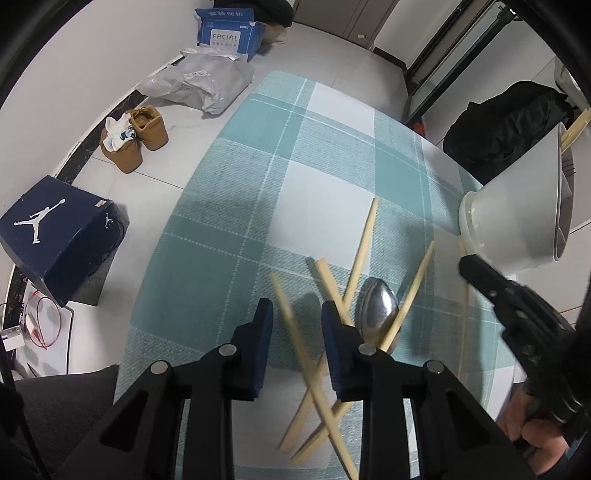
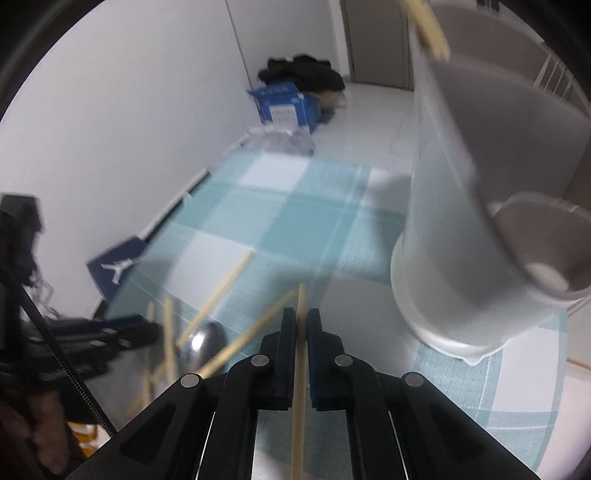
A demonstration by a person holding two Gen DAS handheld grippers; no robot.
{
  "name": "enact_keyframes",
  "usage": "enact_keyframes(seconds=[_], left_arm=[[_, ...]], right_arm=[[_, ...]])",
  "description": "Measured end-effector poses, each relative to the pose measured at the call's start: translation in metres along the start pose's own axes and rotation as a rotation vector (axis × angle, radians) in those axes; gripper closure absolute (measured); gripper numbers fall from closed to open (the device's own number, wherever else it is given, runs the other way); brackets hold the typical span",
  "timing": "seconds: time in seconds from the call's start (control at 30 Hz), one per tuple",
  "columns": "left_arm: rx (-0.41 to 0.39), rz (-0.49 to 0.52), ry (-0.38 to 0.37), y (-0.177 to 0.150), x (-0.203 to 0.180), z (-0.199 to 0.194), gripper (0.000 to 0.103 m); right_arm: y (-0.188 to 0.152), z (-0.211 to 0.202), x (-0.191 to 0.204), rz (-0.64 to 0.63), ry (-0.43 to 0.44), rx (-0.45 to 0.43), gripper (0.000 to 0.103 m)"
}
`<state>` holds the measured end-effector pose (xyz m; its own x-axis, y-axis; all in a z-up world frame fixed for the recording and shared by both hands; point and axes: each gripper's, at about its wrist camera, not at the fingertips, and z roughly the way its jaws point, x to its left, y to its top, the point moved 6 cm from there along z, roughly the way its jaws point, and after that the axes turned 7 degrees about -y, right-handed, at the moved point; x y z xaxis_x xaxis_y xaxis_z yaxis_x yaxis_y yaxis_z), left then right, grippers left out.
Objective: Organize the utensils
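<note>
Several wooden chopsticks (image 1: 364, 243) lie crossed on the teal checked cloth (image 1: 258, 155), with a steel spoon (image 1: 376, 310) among them. My left gripper (image 1: 297, 319) hangs over this pile. One blurred chopstick (image 1: 286, 310) runs through the gap between its blue pads, and neither pad presses on it. My right gripper (image 2: 302, 321) is shut on a single chopstick (image 2: 300, 369) that runs back along its fingers. It sits just in front of the white utensil holder (image 2: 443, 258), which has chopsticks (image 2: 428, 26) poking out of its top. The spoon (image 2: 203, 343) shows to the left of the right gripper.
The holder (image 1: 517, 221) stands at the cloth's right edge. On the floor beyond the table's left edge are a dark shoe box (image 1: 55, 236), tan boots (image 1: 136, 136), a plastic bag (image 1: 199, 81) and a blue carton (image 1: 231, 29). A black bag (image 1: 506, 125) lies far right.
</note>
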<state>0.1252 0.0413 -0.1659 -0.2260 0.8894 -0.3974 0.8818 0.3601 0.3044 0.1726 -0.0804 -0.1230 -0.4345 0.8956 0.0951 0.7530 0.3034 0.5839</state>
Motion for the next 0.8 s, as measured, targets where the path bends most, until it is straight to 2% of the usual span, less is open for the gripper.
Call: enact_keyframes(seconds=[0.07, 0.13, 0.2, 0.3, 0.43, 0.6, 0.7, 0.8], left_arm=[[0.001, 0.007, 0.006, 0.000, -0.002, 0.001, 0.083], [-0.004, 0.010, 0.027, 0.000, -0.002, 0.002, 0.094], [-0.008, 0.001, 0.032, 0.002, 0.000, 0.002, 0.097], [-0.023, -0.035, 0.028, 0.004, 0.005, 0.001, 0.101], [-0.057, -0.077, 0.008, 0.008, 0.008, -0.004, 0.101], [-0.135, -0.112, -0.014, 0.014, 0.005, -0.019, 0.101], [-0.218, -0.116, -0.043, 0.018, -0.002, -0.037, 0.101], [-0.319, -0.078, -0.074, 0.019, -0.015, -0.061, 0.101]], right_arm=[[0.005, -0.011, 0.002, 0.010, 0.015, -0.033, 0.098], [0.007, -0.023, 0.001, 0.031, 0.036, -0.065, 0.098], [0.009, -0.032, -0.002, 0.052, 0.049, -0.089, 0.098], [0.014, -0.040, -0.006, 0.078, 0.064, -0.116, 0.098], [0.015, -0.054, -0.013, 0.112, 0.100, -0.156, 0.098], [0.014, -0.070, -0.011, 0.084, 0.109, -0.197, 0.098], [0.012, -0.077, -0.013, 0.090, 0.105, -0.217, 0.098], [0.010, -0.092, -0.017, 0.099, 0.095, -0.254, 0.098]])
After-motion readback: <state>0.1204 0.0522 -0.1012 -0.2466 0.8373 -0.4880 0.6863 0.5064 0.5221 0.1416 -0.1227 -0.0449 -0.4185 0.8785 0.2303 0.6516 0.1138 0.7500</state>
